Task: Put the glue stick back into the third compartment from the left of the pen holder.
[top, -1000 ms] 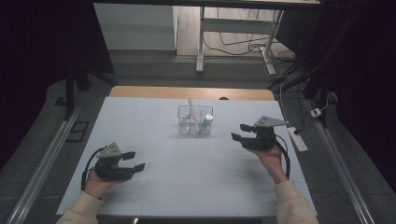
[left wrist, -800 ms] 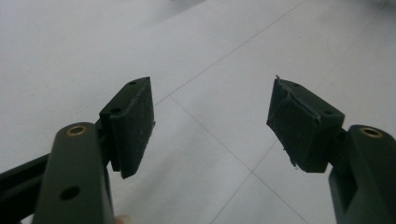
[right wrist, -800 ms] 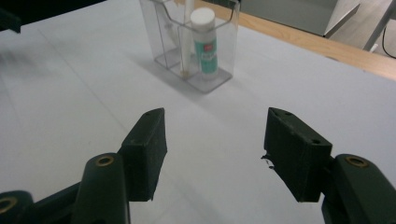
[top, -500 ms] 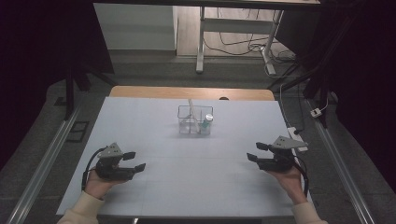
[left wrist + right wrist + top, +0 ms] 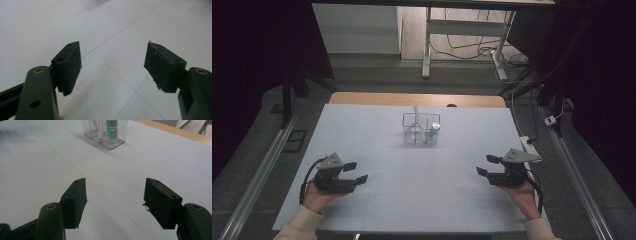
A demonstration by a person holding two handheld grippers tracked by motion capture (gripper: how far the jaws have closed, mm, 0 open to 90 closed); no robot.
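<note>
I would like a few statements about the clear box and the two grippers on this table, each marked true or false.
1. The clear box stands on the table between the two grippers, farther from the person. True.
2. The left gripper holds a tube. False: its jaws are open with nothing between them.
3. A tube with a white cap stands upright in the box. True.
4. The right gripper touches the box. False: it is well apart from it, jaws open.
5. The box lies on its side. False: it stands upright.
</note>
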